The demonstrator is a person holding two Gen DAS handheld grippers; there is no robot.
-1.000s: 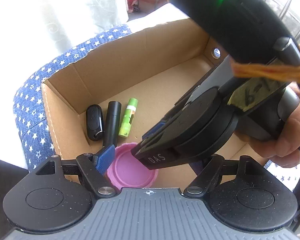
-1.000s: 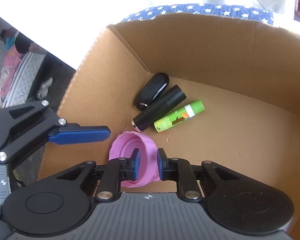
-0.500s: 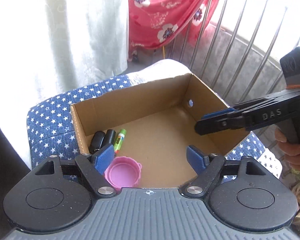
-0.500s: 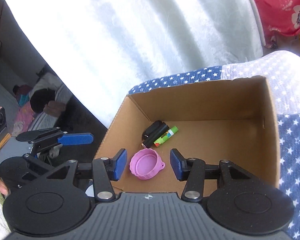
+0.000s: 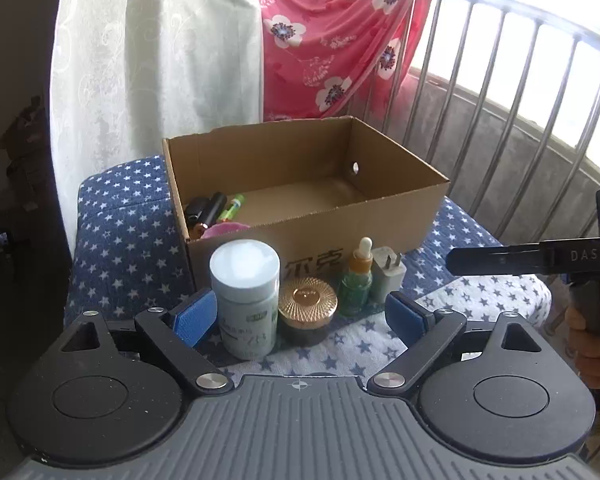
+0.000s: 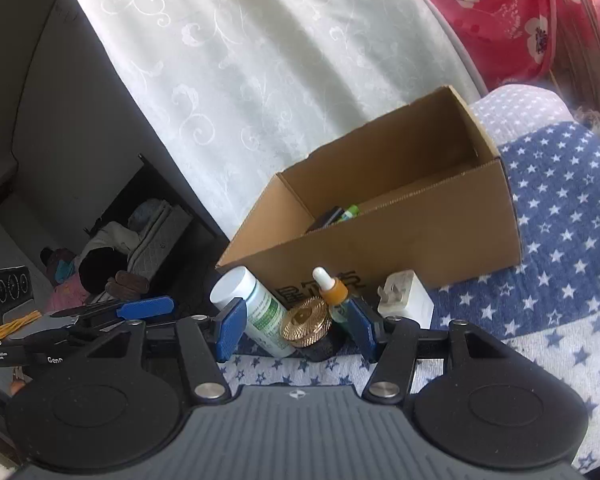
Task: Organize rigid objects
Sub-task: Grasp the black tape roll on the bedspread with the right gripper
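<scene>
An open cardboard box sits on a star-patterned blue cushion. Inside lie two black items, a green lip balm and a pink lid. In front of the box stand a white pill bottle, a gold-lidded jar, a green dropper bottle and a white charger plug. My left gripper hangs before this row, its jaws opening, gripping nothing. My right gripper is also opening; the pill bottle and jar show between its fingers, untouched.
A white curtain and a red flowered cloth hang behind the box, with metal railings to the right. The right gripper juts in from the right in the left wrist view. Dark shelving with clutter lies left of the cushion.
Both grippers drew back out of the box. The right one let go of the pink lid, which stays inside. Both jaws widened, and the row of items before the box came into view.
</scene>
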